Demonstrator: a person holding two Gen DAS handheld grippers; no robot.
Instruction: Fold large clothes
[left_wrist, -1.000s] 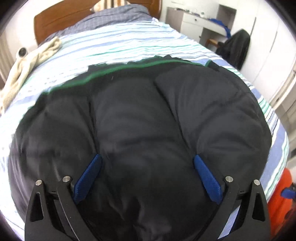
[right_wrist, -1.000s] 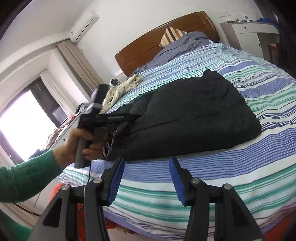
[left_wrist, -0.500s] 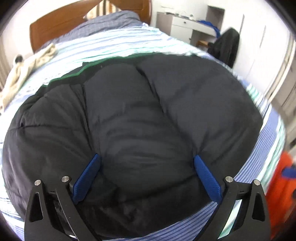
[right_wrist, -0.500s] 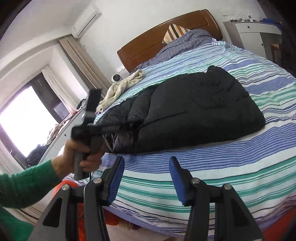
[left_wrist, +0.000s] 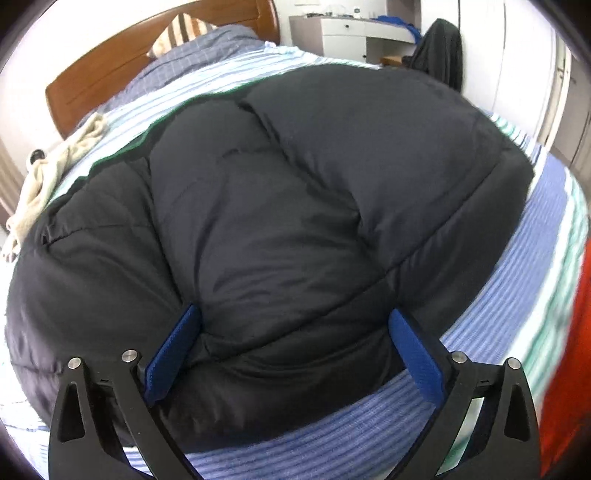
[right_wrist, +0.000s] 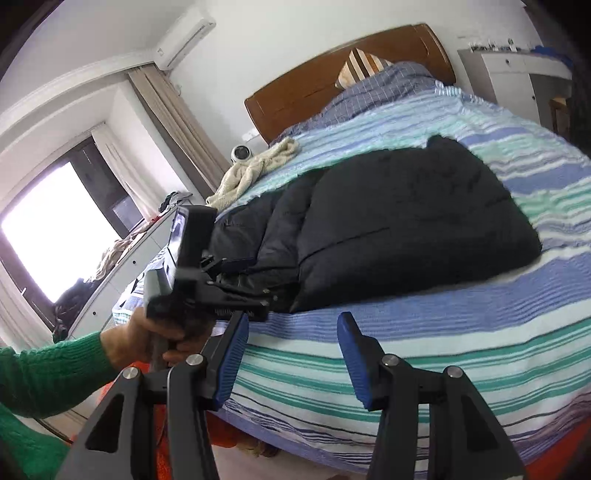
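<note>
so the left hand-held gripper (left_wrist: 291, 347) has slid down to the near hem of the black puffer jacket (left_wrist: 295, 206) on the bed (right_wrist: 406, 332), jaws wide around the padding, right hand-held gripper (right_wrist: 291, 354) half-open, empty, so probably the next fold is coming.

Two wrist cameras look at one bed from its foot end.

The left wrist camera sits very near above the black padded jacket (left_wrist: 295, 206), looking steeply down over it toward the wooden headboard (left_wrist: 155, 62). The right wrist camera stands further back, off the foot edge of the bed (right_wrist: 424, 354), lower and flatter, facing the same headboard. Both views share the jacket, the striped cover, the cream towel (right_wrist: 255, 170) beside the jacket and the headboard; the right view also shows the left claw (right_wrist: 236, 280).
</note>
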